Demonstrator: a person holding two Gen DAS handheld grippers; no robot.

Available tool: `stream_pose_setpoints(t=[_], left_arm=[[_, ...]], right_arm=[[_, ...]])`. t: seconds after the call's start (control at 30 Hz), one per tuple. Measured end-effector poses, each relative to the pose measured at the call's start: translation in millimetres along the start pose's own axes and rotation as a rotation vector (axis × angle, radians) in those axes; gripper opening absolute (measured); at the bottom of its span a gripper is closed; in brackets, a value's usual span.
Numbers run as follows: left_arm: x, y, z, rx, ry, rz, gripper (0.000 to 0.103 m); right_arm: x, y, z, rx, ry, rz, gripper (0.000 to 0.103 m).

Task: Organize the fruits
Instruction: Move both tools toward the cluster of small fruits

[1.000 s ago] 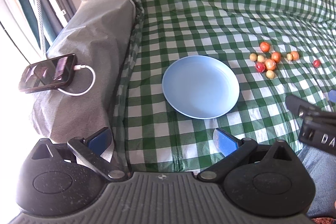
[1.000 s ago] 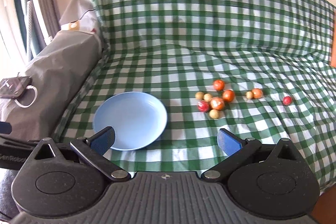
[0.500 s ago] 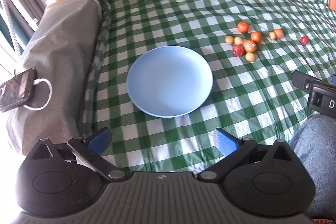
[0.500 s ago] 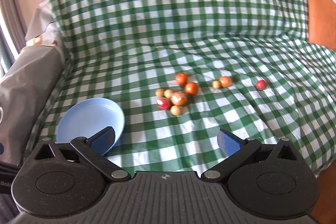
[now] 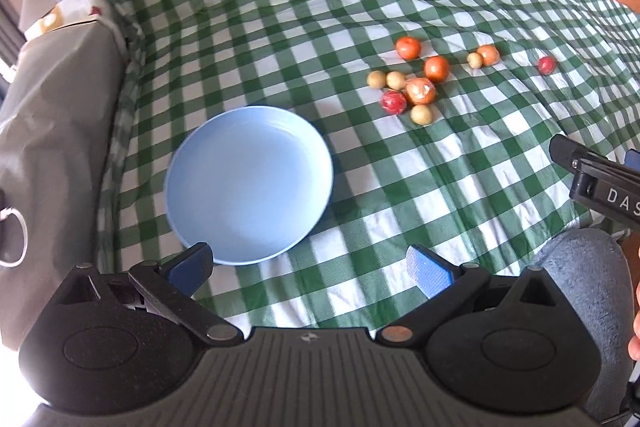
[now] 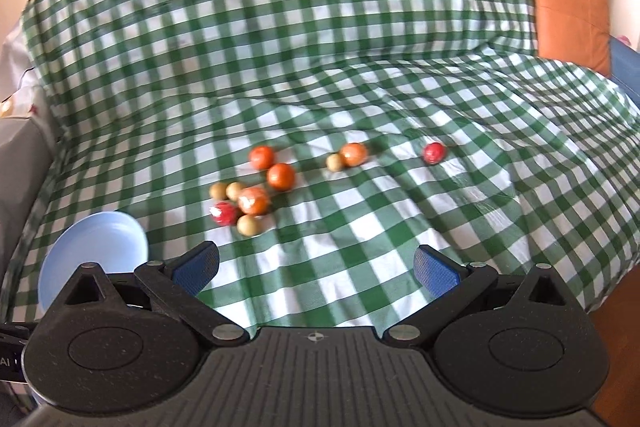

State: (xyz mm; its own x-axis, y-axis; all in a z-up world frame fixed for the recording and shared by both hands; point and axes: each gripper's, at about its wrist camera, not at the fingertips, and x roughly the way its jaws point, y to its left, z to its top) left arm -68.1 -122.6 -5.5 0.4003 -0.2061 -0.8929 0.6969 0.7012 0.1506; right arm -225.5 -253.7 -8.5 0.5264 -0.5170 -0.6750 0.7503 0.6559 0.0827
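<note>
White letters "DAS" stand on the black right gripper (image 5: 600, 183), cut off at the frame edge. In the right wrist view, "AI" shows on a black part at the lower left edge.

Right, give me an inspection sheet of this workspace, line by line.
Surface: green checked cloth, wrinkled, draped over seat and back.
Job's things: blue plate empty; ten small fruits loose on the cloth, right of the plate; one red fruit apart, farthest right.
Clutter: nothing seen on the cloth.
Grippers: left gripper and right gripper, jaws open, holding nothing, both short of the fruits.
Cables: white cable on the grey armrest.
Surroundings: orange cushion; a person's jeans-clad knee.
</note>
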Motion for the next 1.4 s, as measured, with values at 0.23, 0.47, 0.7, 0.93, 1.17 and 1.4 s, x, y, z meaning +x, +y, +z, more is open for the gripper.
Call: stream_pose_setpoints(t=[0.23,0.47,0.7,0.93,1.17,1.4], left_arm=[[17.7,-11.8,20.0,0.003,0.011,-0.043,0.103],[33.9,-25.4,39.1,0.034,-0.012,-0.065,0.103],[65.8,-36.8,58.8,0.060,-0.054,-0.086,0.103],[124.4,-39.0,92.7,0.037,-0.029,-0.117,0.103],[187.3,-51.5,121.9,0.096,-0.009,-0.102,0.103],[202.2,-54.6,127.5,0.133,-0.055,-0.169,0.102]], right_arm=[[17.8,-20.7,4.2,0.031,0.013,-0.040,0.102],[36.1,-37.6,7.5,0.057,0.032,-0.061,0.102],[60.3,-55.4,13.2,0.071,0.036,-0.070,0.102],[109.6,-71.4,24.5,0.050,0.040,-0.065,0.102],[192.7,-104.8,63.4,0.057,-0.007,-0.150,0.102],[273.4,-140.1,83.0,0.093,0.042,-0.226,0.097]])
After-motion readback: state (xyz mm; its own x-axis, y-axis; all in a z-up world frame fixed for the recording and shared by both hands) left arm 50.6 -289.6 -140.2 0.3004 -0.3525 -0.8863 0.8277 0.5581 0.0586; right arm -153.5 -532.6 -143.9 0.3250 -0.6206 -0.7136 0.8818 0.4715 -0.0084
